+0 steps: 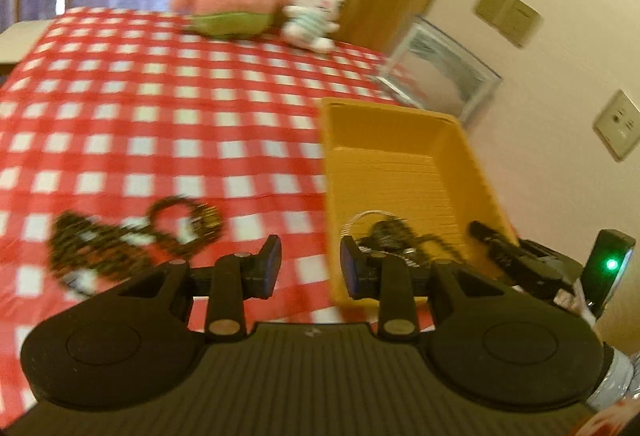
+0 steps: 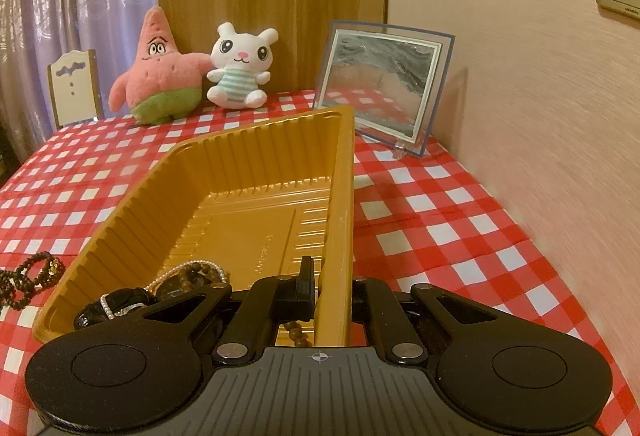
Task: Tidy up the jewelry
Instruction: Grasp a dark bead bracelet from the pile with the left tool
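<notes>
**Tray pinned, beads waiting on the cloth**

Closest to the lens in the right wrist view is the right gripper (image 2: 332,288), fingers pinched tight on the near right wall of the gold tray (image 2: 256,163); one finger sits inside the wall, the other outside, so the tray is pinned down on the checkered tablecloth (image 2: 440,203).

Left gripper (image 1: 307,263) is empty, fingers apart with nothing between them; it hangs above the cloth just left of the tray's near corner, tilted down and forward, and the view is blurry so I'd guess it's on the move.

Jewelry status: a small pile is already inside the tray's near end, a pearl strand (image 2: 188,270), brown wooden beads (image 2: 200,273) and something glossy black (image 2: 116,306); one dark bead necklace (image 1: 132,236) lies on the cloth, left of the tray and near the left gripper.

To do this bit well, I'd say: keep the right clamp steady so the tray doesn't slide; bring the left fingers down over a bunched part of the necklace, not a single loose loop; close fully before lifting, since beads can slip or drag.
</notes>
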Motion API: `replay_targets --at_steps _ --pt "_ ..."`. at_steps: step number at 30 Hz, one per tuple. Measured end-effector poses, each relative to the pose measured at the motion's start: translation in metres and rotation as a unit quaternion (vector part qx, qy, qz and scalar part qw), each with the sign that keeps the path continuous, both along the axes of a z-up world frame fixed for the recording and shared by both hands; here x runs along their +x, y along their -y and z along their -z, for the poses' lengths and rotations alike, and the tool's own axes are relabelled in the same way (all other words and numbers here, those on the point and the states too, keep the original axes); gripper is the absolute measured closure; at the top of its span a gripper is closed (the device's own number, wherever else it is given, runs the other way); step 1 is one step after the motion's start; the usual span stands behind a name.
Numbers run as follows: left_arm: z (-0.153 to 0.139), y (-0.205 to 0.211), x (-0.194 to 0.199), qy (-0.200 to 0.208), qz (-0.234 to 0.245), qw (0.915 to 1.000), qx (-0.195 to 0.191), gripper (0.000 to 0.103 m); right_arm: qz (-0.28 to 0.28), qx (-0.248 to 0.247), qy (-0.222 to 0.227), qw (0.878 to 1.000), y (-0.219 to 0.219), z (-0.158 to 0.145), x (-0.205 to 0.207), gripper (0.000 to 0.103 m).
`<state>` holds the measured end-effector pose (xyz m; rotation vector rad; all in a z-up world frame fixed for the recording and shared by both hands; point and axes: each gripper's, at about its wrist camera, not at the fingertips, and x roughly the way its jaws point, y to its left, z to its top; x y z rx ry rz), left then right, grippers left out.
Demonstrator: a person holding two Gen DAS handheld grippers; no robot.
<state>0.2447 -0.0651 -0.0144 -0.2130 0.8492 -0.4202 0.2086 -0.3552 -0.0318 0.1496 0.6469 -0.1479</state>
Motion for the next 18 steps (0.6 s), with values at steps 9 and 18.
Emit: replay_targets --at_steps 9,18 --pt "0.002 -0.041 -0.024 0.005 -0.036 0.9989 0.03 0.075 0.011 -0.004 0.002 1.0 -0.003 0.0 -0.002 0.098" --pt "0.02 -0.044 -0.03 0.014 -0.02 0.9977 0.063 0.075 0.018 -0.017 -0.003 1.0 -0.009 -0.002 -0.008 0.098"
